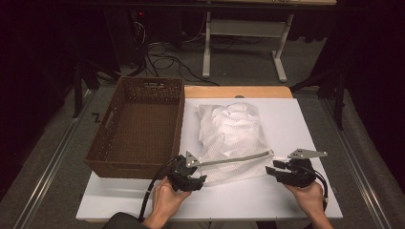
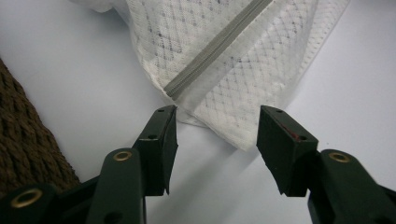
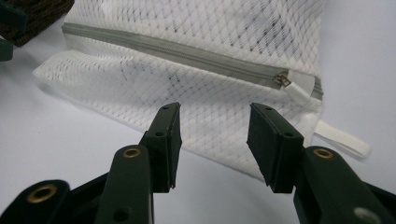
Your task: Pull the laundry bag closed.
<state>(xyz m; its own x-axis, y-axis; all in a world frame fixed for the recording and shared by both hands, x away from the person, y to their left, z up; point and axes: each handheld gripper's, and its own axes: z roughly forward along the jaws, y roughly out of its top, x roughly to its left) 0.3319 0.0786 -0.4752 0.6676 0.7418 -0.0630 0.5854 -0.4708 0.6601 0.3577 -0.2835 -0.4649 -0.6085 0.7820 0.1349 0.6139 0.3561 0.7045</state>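
The white mesh laundry bag (image 1: pixel 232 138) lies flat on the white table (image 1: pixel 296 119), filling the stretch between the two grippers and reaching away from them toward the far edge; something white is bunched inside its far half. Just beyond the left gripper (image 1: pixel 199 178), on its outer side, stands the brown woven basket (image 1: pixel 138 125), its near wall hard by that gripper's body, and a slice of the same weave shows at the left of the left gripper view (image 2: pixel 28 149). The grey zipper (image 1: pixel 236 159) runs along the bag's near edge from one gripper toward the other; in the left gripper view its closed end (image 2: pixel 175 88) sits just ahead of the jaws. The left gripper (image 2: pixel 217 135) stands about half open with nothing between its pads, the bag's corner (image 2: pixel 219 119) lying on the table just ahead of the gap. The right gripper (image 1: pixel 270 169) (image 3: pixel 215 135) is spread wide and holds nothing, its tips near the bag's near edge (image 3: pixel 154 100). The small zipper pull (image 3: pixel 281 79) lies ahead of the right-hand jaw in that view, and a short white loop tab (image 3: pixel 343 139) sticks out of the bag's corner beside the same jaw.
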